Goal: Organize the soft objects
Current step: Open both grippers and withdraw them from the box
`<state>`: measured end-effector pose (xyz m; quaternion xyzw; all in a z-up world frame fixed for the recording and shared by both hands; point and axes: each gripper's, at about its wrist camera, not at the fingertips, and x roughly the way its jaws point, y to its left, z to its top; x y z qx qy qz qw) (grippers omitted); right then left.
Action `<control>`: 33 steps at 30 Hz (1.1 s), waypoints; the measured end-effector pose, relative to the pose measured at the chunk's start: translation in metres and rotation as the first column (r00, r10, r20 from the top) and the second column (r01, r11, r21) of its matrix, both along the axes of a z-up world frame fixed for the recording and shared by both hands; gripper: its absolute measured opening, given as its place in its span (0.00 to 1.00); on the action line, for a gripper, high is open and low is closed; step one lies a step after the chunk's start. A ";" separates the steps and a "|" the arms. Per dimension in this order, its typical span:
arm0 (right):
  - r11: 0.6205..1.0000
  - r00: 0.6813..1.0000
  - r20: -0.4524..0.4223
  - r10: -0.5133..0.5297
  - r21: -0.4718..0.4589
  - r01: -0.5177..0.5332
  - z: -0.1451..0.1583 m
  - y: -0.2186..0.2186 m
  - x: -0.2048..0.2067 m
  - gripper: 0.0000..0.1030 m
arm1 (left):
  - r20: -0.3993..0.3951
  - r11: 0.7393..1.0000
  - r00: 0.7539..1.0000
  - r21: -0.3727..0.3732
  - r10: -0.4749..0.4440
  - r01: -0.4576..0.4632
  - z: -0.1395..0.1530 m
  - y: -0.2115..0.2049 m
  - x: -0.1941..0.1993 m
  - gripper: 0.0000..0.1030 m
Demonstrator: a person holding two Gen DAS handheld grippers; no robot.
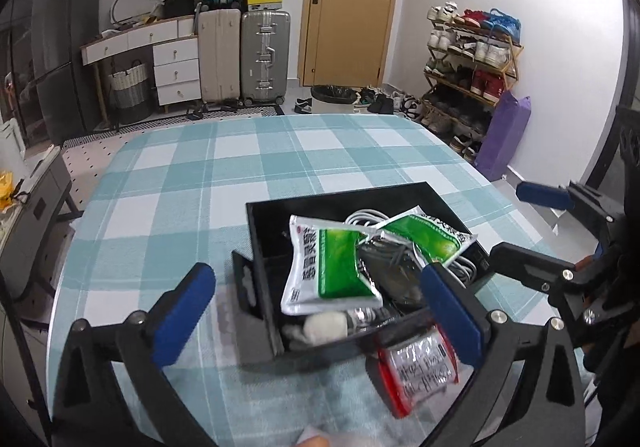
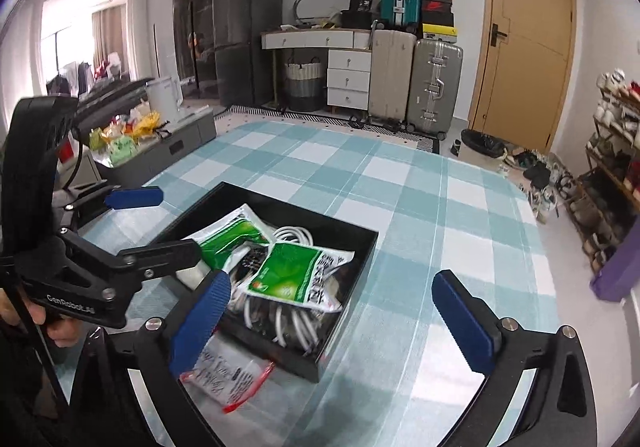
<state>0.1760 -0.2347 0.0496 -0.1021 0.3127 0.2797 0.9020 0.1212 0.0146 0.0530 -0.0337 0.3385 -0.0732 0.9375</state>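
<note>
1. Left gripper [image 1: 316, 311]: fingers spread wide, nothing between them, held low over the near edge of the table. Its blue pads [image 1: 182, 311] flanked the near end of the tray.
2. Right gripper [image 2: 332, 323]: likewise spread and empty, just beside the tray's right side. The two tools stood close together and could knock each other if both reached in at once.
3. Red-edged clear packet [image 1: 416, 371]: lay on the checked tablecloth [image 1: 200, 175], outside the tray, touching or just beside its near wall. By appearance the only item not yet stowed. Being thin, flat and slick, it risked sliding on the cloth or slipping from the pads, and a low pinch could gather cloth with it.
4. Black tray [image 1: 260, 267]: shallow, already heaped. A nudge from a finger could shift it on the cloth.
5. Green-and-white sachet [image 1: 332, 267], nearer one: lay tilted atop the pile, an edge close to the rim; another item pressed in might tip it out.
6. Second green-and-white sachet [image 2: 292, 271]: rested across the cables, similarly loose.
7. White coiled cable [image 2: 294, 235]: partly buried; loops could snag a finger reaching in.
8. White soft wad [image 1: 324, 325]: near corner of tray, kind not discernible.
</note>
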 end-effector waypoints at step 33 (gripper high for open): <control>1.000 0.986 -0.169 -0.005 0.022 0.009 -0.051 0.005 -0.044 0.99 | -0.064 0.999 0.997 0.034 0.037 -0.034 -0.044 0.006 -0.063 1.00</control>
